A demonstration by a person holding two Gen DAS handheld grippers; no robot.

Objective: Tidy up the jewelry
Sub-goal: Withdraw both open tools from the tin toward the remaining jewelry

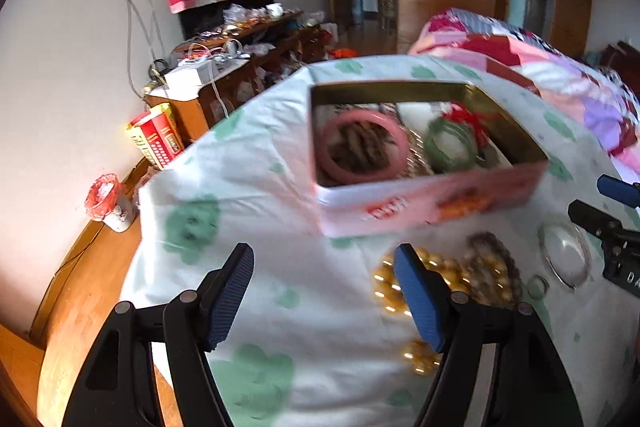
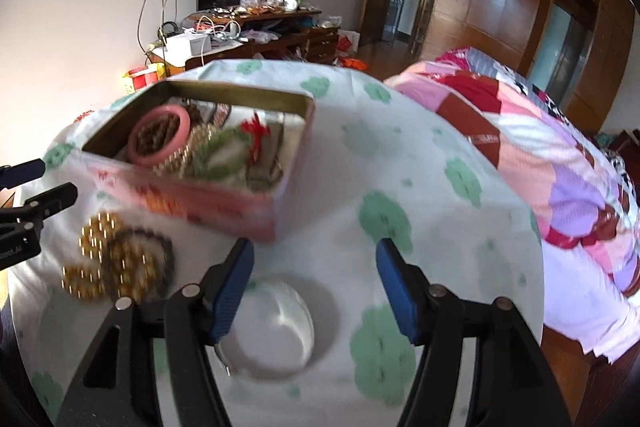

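Left tongs (image 1: 324, 291) gape wide and empty over the cloth (image 1: 280, 259), gold beads (image 1: 416, 291) just beside the right pad. Right tongs (image 2: 314, 291) are also apart, holding nothing, above a clear bangle (image 2: 272, 331). Behind stands the open tin (image 1: 432, 199), with a pink bangle (image 1: 362, 147) and green bangle (image 1: 452, 147) inside.

An open pink tin box (image 1: 432, 199) is sitting on the cloth, holding a pink bangle (image 1: 365, 146) lying flat around dark beads, and a green bangle (image 1: 451, 143) with a red tassel. Before the box, gold bead strands (image 2: 105, 263) and a dark bead bracelet (image 2: 162, 259) are lying heaped together, with a clear bangle (image 2: 267, 329) lying flat beside them.
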